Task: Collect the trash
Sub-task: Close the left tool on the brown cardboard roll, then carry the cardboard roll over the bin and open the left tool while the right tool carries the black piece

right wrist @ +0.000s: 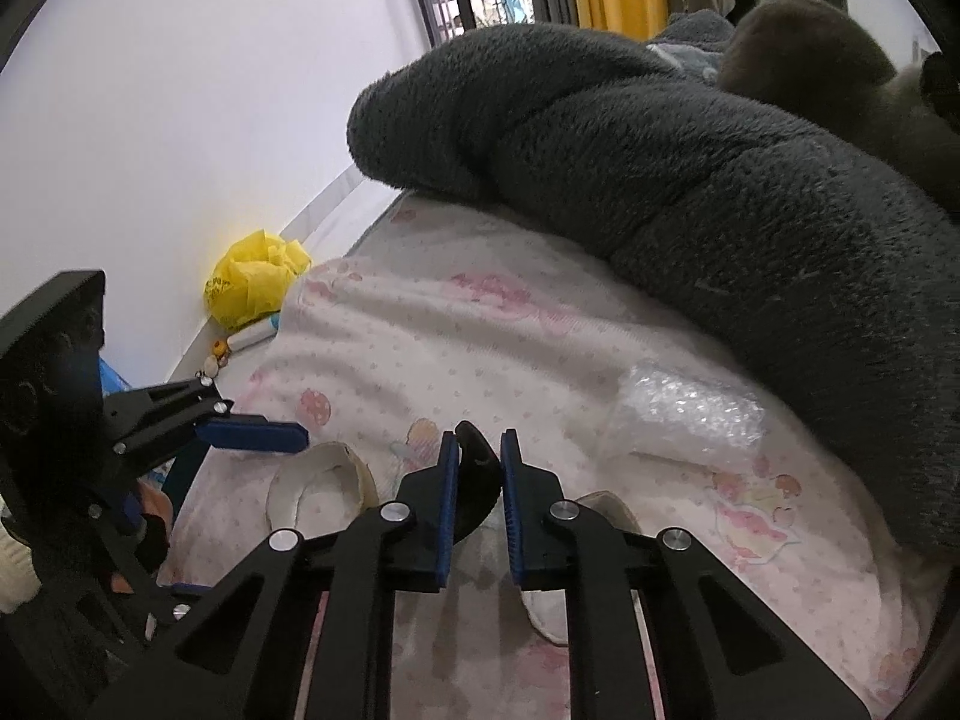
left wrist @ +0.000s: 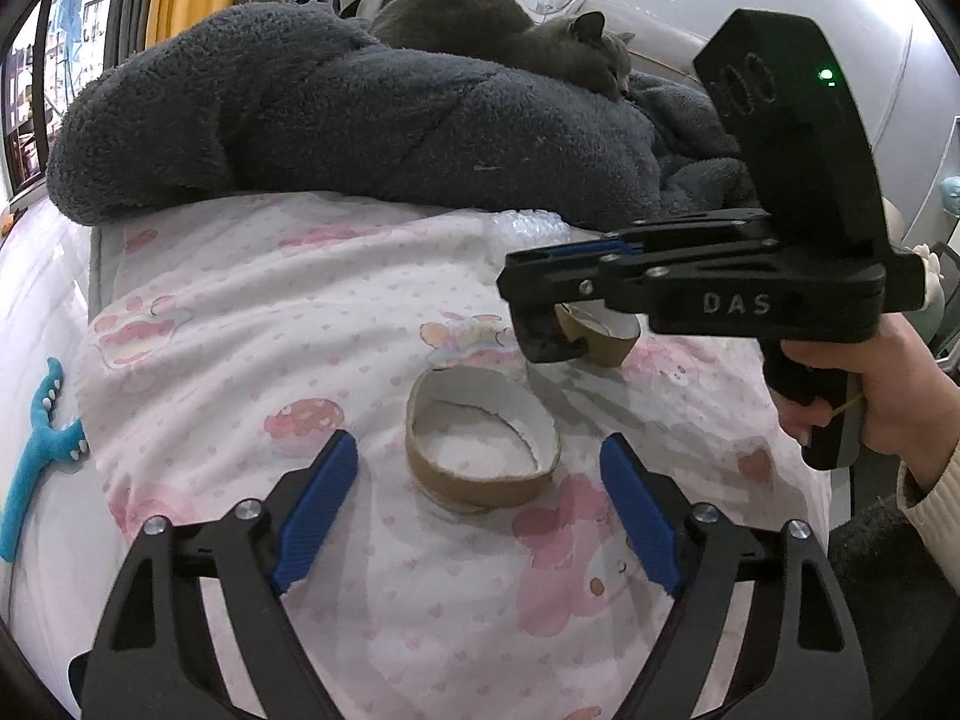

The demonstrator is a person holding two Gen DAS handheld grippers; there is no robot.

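Observation:
A torn cardboard tape ring [left wrist: 480,450] lies on the pink-patterned sheet [left wrist: 300,312], just ahead of my open left gripper [left wrist: 480,516]; it also shows in the right wrist view [right wrist: 324,489]. My right gripper [left wrist: 549,336] hovers over a second cardboard ring [left wrist: 600,339]. In the right wrist view the right gripper [right wrist: 480,480] is shut on a curved black piece [right wrist: 477,480], with the second ring [right wrist: 600,516] below it. A clear bubble-wrap piece [right wrist: 690,414] lies on the sheet to the right, also visible in the left wrist view [left wrist: 528,228].
A dark grey fleece blanket [left wrist: 360,120] is heaped across the back of the bed, with a grey cat [left wrist: 510,30] sleeping on it. A yellow plastic bag [right wrist: 252,282] sits by the wall. A teal toy [left wrist: 36,450] lies at the left edge.

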